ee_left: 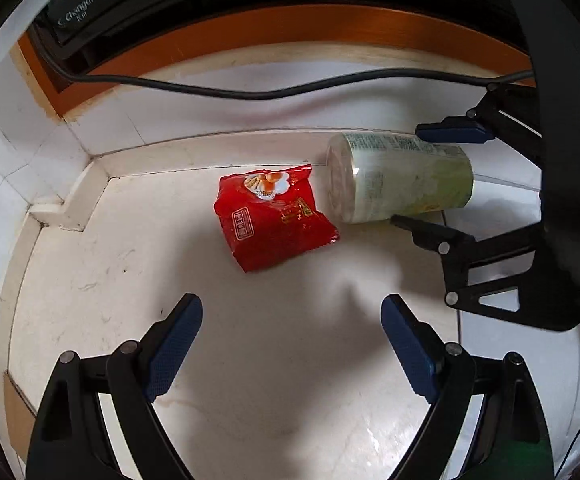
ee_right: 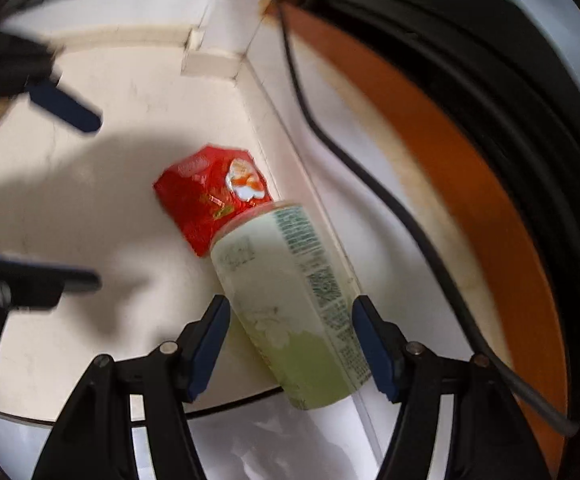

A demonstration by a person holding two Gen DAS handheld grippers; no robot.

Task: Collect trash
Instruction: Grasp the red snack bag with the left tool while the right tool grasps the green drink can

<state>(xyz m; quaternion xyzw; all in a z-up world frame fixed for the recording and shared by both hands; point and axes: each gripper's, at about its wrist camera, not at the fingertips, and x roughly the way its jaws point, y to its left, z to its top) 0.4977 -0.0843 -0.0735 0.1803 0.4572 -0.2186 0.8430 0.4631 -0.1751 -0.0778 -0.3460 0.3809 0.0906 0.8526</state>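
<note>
Bare floor (ee_left: 281, 360) lies open before the red packet (ee_left: 273, 220); wall (ee_left: 209, 120) and can (ee_left: 402, 178) hem its far side

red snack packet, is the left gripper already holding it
No, the left gripper is open over bare floor, with the red snack packet lying ahead of its fingertips, untouched.

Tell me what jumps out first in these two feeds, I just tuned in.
The bright red snack wrapper lies crumpled on the pale floor near the wall corner. Right beside it a pale green can lies on its side, with the right claw open around it, one finger on either flank, not yet clamped. The left claw hovers open, short of the wrapper, and a black cable snakes along the wall behind.
</note>
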